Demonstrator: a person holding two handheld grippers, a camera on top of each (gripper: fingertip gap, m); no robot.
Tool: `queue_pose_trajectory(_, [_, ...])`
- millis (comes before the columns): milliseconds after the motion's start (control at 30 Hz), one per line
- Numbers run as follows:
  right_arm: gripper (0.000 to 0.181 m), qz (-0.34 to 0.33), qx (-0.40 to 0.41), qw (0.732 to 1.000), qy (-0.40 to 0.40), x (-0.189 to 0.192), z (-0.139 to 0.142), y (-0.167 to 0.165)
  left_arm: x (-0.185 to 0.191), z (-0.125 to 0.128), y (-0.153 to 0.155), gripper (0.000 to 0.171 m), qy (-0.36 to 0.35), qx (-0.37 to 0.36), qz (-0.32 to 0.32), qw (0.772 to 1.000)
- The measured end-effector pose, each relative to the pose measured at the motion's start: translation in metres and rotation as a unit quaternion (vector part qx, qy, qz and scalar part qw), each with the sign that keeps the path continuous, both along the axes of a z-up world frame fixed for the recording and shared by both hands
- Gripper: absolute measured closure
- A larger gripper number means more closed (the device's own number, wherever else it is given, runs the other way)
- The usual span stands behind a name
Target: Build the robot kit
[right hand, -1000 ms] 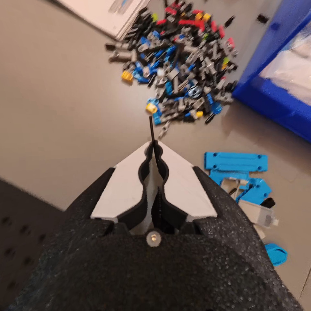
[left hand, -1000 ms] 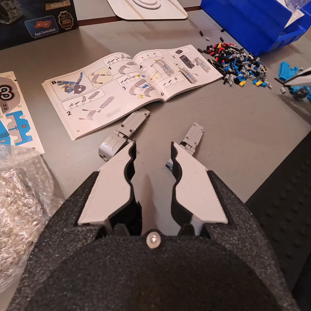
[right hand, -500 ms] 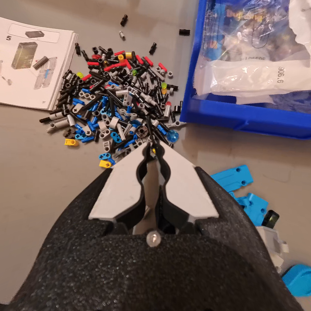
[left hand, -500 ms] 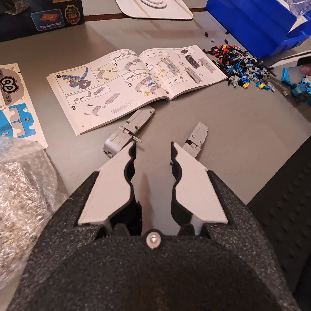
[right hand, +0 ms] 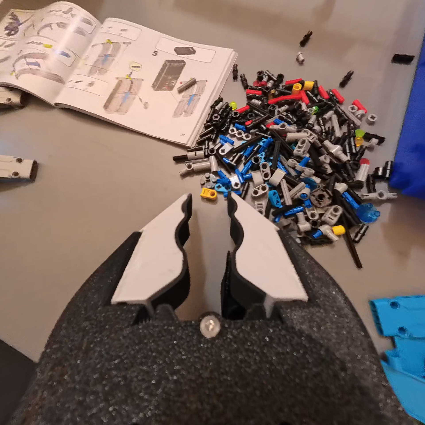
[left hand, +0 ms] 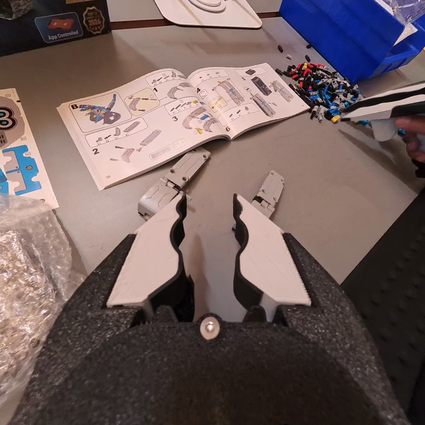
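My left gripper (left hand: 209,197) is open and empty, low over the grey table (left hand: 310,184). Its left fingertip is at the hinge of a grey hinged panel piece (left hand: 174,181). A second grey hinged piece (left hand: 269,193) lies just past its right fingertip. My right gripper (right hand: 209,195) is open and empty at the near edge of a pile of small black, grey, blue and red parts (right hand: 287,149). A small yellow connector (right hand: 208,192) lies just ahead of its tips. The right gripper also shows in the left wrist view (left hand: 342,115), beside the pile (left hand: 322,92).
An open instruction booklet (left hand: 174,119) lies left of the pile. A blue bin (left hand: 340,30) stands behind it. Light-blue panels (right hand: 404,333) lie at the right. A bubble-wrap bag (left hand: 27,264) and a sticker sheet (left hand: 18,149) are at the left, and a black mat (left hand: 391,276) at the near right. The left gripper's tips are roughly 35 cm from the right gripper's.
My right gripper carried a thin black rod to the pile, then opened; the rod is out of its grasp. It has shifted to the pile's near left edge. The left gripper barely moved.
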State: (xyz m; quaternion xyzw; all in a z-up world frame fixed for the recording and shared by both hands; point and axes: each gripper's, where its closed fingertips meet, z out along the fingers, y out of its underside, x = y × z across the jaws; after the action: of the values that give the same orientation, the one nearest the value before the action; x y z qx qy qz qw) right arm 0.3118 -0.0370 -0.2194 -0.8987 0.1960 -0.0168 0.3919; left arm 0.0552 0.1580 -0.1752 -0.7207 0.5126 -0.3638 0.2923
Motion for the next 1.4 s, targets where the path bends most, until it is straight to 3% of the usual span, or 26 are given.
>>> queue_pose_trajectory(200, [0.157,-0.052,0.018,0.999,0.002,-0.004,-0.001,0.003,0.0,0.001,0.01,0.133,-0.013,-0.005,0.017,1.0])
queue_pose_trajectory(400, [0.157,-0.058,0.022,0.995,-0.081,-0.001,0.007,0.003,0.026,0.026,0.045,0.136,-0.133,-0.026,0.077,0.988])
queue_pose_trajectory(600, [0.157,-0.056,0.032,0.993,-0.094,-0.003,0.01,0.003,0.027,0.028,0.052,0.136,-0.177,-0.027,0.081,0.981])
queue_pose_trajectory(1000, [0.145,-0.048,-0.007,0.996,-0.075,-0.003,-0.009,0.004,0.039,0.015,0.037,0.137,-0.151,-0.013,0.046,0.987])
queue_pose_trajectory(1167, [0.15,-0.055,-0.01,0.996,-0.07,0.0,-0.011,0.005,0.038,0.017,0.038,0.137,-0.157,-0.012,0.049,0.986])
queue_pose_trajectory(1300, [0.167,-0.049,-0.004,0.997,-0.062,-0.001,-0.011,0.006,0.04,0.019,0.034,0.137,-0.159,-0.002,0.039,0.986])
queue_pose_trajectory(1400, [0.166,-0.027,0.064,0.996,-0.051,-0.008,0.01,0.011,0.04,0.02,0.031,0.137,-0.159,0.007,0.034,0.987])
